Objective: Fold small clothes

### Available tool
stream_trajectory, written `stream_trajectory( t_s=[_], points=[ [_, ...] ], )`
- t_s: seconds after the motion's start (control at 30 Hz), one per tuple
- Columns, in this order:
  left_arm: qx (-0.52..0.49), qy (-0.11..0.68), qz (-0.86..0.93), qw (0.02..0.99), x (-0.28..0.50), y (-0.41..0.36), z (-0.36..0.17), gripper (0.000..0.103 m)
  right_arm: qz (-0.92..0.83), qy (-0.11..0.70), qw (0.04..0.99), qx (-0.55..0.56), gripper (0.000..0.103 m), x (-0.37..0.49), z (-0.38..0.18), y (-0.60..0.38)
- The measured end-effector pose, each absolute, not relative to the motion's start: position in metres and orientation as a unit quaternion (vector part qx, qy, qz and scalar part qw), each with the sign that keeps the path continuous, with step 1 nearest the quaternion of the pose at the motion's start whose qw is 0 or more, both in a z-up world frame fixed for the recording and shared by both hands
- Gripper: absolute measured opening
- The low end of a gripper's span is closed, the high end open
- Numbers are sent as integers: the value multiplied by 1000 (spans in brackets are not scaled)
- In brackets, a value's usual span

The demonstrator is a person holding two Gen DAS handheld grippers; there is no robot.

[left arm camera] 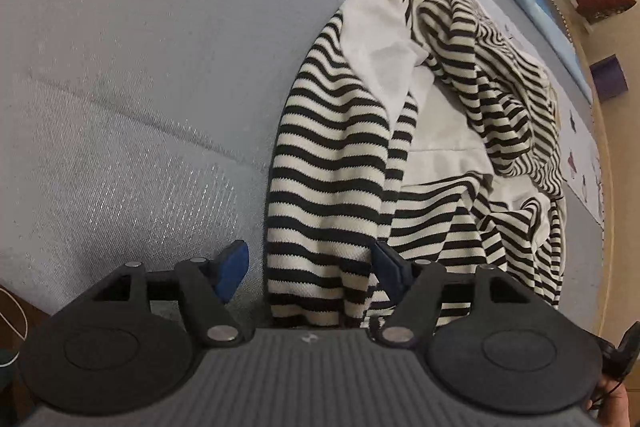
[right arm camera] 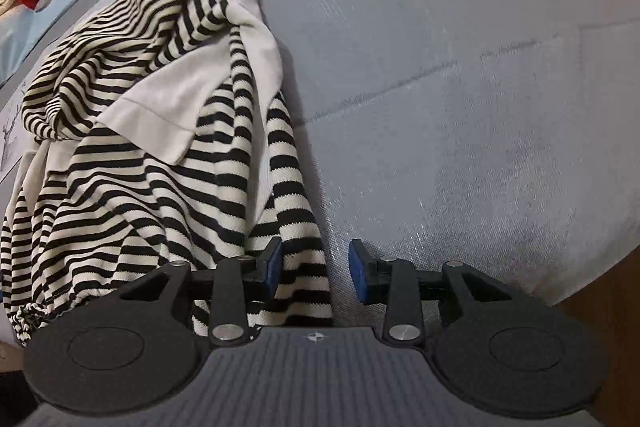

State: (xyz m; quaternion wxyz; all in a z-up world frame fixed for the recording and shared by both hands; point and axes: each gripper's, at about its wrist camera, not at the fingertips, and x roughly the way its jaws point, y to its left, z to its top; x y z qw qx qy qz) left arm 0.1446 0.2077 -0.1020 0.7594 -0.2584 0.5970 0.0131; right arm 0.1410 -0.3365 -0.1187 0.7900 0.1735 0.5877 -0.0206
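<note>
Nothing is folded yet: your striped garment (left arm camera: 332,163) lies rumpled at right of the left view. Left gripper (left arm camera: 308,267) and right gripper (right arm camera: 314,267) stand parted astride its edge, pinching nothing; every fold remains.

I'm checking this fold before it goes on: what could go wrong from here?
1. The striped garment lies bunched, its white lining turned out; folding now may lock in creases.
2. The left tongs stand open around a hanging edge; closing could catch several layers.
3. In the right tongs the fabric sits beside one pad only, so a grip may miss or slip.
</note>
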Motion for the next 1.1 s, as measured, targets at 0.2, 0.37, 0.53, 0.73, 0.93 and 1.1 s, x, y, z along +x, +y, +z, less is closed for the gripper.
stream_trajectory(
  t_s=[0.2,0.37,0.53,0.73,0.93,1.1],
  points=[
    [-233,609,10,758,146,197,-110,52,17,607,778,159,42,144,-125,-321],
    [-221,609,-11,762,144,191,-110,17,21,610,782,128,42,145,-125,-311],
    [-224,589,-32,776,138,191,-97,4,31,591,793,146,4,144,-118,-316],
    [-267,545,-77,791,112,199,-64,4,6,510,825,243,3,126,-87,-365],
    [-228,587,-27,776,108,193,-85,5,3,548,797,254,3,113,-102,-394],
    [-263,594,1,760,124,199,-94,39,15,581,789,200,10,122,-112,-378]
  ],
)
